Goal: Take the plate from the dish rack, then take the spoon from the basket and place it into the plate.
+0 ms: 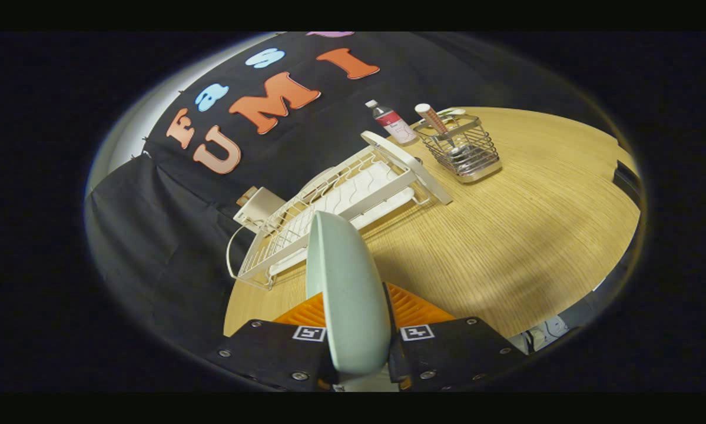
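Observation:
A pale green plate [344, 282] stands on edge between my fingers, and my gripper [357, 330] is shut on its rim. I hold it above the wooden table [506, 235], with the view tilted. Beyond the plate lies the white wire dish rack [335, 206], with a second white plate [405, 165] leaning at its far end. Further on, a wire basket [461, 147] holds a spoon [438, 123] with a light handle sticking up out of it.
A small bottle with a red label [391, 122] stands beside the basket near the black cloth wall. A white box-like object [258, 206] sits behind the rack. The table's edge curves round on the right.

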Demonstrator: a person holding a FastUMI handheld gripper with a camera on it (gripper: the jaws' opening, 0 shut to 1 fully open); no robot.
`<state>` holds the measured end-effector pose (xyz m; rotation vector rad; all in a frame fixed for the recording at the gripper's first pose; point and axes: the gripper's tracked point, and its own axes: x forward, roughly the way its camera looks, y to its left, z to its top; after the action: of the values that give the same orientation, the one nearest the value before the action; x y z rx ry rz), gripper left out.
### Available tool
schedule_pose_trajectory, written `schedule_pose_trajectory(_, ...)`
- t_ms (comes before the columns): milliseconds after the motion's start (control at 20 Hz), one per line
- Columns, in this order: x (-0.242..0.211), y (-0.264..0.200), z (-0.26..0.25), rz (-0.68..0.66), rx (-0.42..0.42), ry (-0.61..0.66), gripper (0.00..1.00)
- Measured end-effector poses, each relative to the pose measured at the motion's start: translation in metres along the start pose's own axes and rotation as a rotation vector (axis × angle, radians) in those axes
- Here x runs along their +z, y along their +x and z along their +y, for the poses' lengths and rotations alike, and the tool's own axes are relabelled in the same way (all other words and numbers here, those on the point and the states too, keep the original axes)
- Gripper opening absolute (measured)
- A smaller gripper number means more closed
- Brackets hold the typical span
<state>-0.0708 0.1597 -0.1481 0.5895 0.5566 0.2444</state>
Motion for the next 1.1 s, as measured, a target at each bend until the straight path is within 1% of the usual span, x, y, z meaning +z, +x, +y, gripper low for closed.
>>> schedule_pose_trajectory(50,-0.003,0.002,-0.002,0.009,-0.017,-0.021,0.32)
schedule_pose_trajectory(150,-0.001,0.005,-0.009,0.010,-0.053,-0.059,0.36)
schedule_pose_trajectory(300,-0.003,0.006,-0.015,0.031,-0.082,-0.096,0.46)
schedule_pose_trajectory(400,0.000,0.007,-0.023,0.030,-0.114,-0.124,0.49)
schedule_pose_trajectory(500,0.002,0.006,-0.030,0.030,-0.134,-0.152,0.60)
schedule_pose_trajectory(550,0.004,0.006,-0.032,0.028,-0.135,-0.156,0.63)
schedule_pose_trajectory(600,0.007,0.004,-0.034,0.018,-0.138,-0.160,0.69)
schedule_pose_trajectory(650,0.012,0.002,-0.037,0.002,-0.141,-0.163,0.73)
schedule_pose_trajectory(700,0.016,0.000,-0.040,-0.011,-0.147,-0.164,0.80)
schedule_pose_trajectory(750,0.022,-0.002,-0.043,-0.027,-0.152,-0.169,0.84)
schedule_pose_trajectory(800,0.030,-0.006,-0.047,-0.051,-0.164,-0.182,0.92)
schedule_pose_trajectory(850,0.037,-0.010,-0.053,-0.075,-0.186,-0.202,0.95)
schedule_pose_trajectory(900,0.044,-0.012,-0.060,-0.098,-0.208,-0.225,0.98)
schedule_pose_trajectory(1100,0.080,-0.022,-0.074,-0.197,-0.261,-0.264,0.99)
